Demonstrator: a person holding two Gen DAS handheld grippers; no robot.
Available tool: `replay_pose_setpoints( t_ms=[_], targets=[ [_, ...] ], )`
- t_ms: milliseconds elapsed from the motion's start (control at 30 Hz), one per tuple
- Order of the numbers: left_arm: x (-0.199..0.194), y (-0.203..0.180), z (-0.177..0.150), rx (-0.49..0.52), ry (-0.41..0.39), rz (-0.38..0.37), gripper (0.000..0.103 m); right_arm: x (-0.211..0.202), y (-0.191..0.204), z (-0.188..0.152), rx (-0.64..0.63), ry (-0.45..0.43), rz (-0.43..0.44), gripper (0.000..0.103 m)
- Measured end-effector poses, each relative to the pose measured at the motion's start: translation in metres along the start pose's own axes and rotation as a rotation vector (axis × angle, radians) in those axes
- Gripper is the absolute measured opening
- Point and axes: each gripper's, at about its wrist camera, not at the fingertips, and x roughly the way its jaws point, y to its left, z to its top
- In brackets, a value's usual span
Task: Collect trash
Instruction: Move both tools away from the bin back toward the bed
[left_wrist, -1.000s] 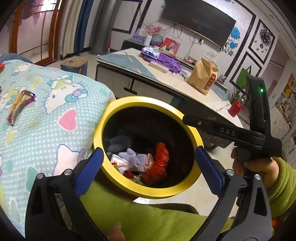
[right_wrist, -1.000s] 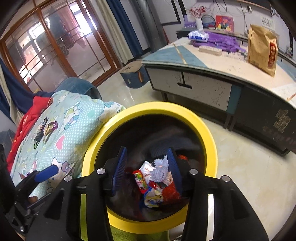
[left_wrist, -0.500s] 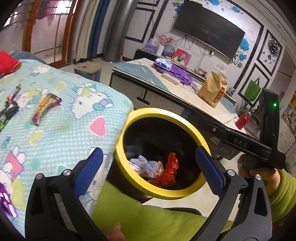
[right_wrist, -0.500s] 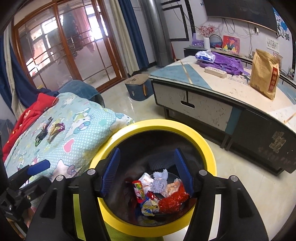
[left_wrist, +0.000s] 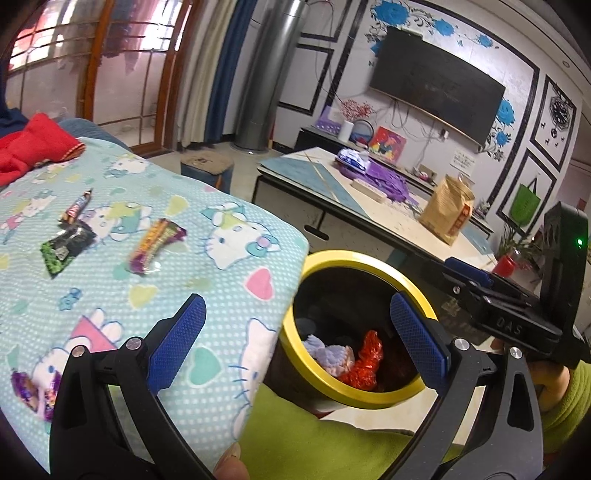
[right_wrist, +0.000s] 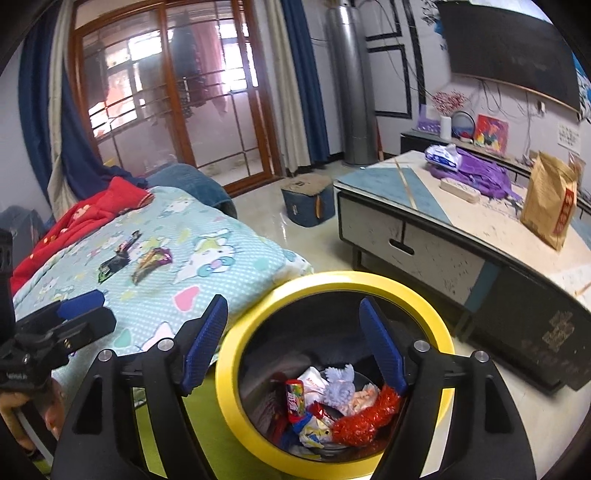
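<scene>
A black bin with a yellow rim (left_wrist: 371, 258) (right_wrist: 334, 280) stands beside the bed and holds several wrappers, among them a red one (right_wrist: 364, 421). On the Hello Kitty blanket (left_wrist: 155, 295) lie a purple-orange wrapper (left_wrist: 155, 243) (right_wrist: 151, 260), a black-green wrapper (left_wrist: 66, 247) (right_wrist: 110, 267), a small candy bar (left_wrist: 77, 206) and a purple wrapper (left_wrist: 31, 391). My left gripper (left_wrist: 297, 339) is open and empty over the blanket's edge. My right gripper (right_wrist: 295, 347) is open and empty above the bin; its body shows in the left wrist view (left_wrist: 517, 314).
A low coffee table (right_wrist: 461, 229) stands behind the bin with a brown paper bag (right_wrist: 550, 199) and purple cloth (right_wrist: 480, 173) on it. A red garment (right_wrist: 85, 210) lies at the bed's far end. A blue stool (right_wrist: 306, 199) sits on the floor.
Both grippers have risen and swung left toward the bed. The right gripper's jaws opened wider above the bin. More of the blanket and its wrappers came into view.
</scene>
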Motion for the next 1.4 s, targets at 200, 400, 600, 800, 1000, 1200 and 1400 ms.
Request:
replay_pose_setpoints(
  t_ms=[200,400,600,800,1000,1200,1400],
  targets=[
    [-0.018,0.017,0.005,-0.031,-0.050,0.044,0.092,-0.001,0.019,0.006,-0.036,-0.004,0.028,0.072],
    [-0.034,0.033,0.008,-0.059,-0.100,0.097,0.092,0.002,0.037,0.013,-0.048,0.002,0.069,0.072],
    [-0.046,0.049,0.009,-0.090,-0.126,0.130,0.092,0.008,0.063,0.023,-0.077,0.003,0.107,0.072],
    [-0.060,0.069,0.009,-0.122,-0.151,0.179,0.092,0.019,0.084,0.032,-0.095,0.008,0.148,0.072],
    [-0.071,0.090,0.006,-0.156,-0.155,0.227,0.092,0.033,0.107,0.040,-0.100,0.027,0.195,0.072],
    [-0.077,0.106,0.003,-0.175,-0.153,0.261,0.092,0.047,0.128,0.046,-0.111,0.041,0.221,0.072],
    [-0.080,0.122,-0.002,-0.192,-0.129,0.287,0.092,0.063,0.142,0.055,-0.118,0.054,0.245,0.072]
  ],
)
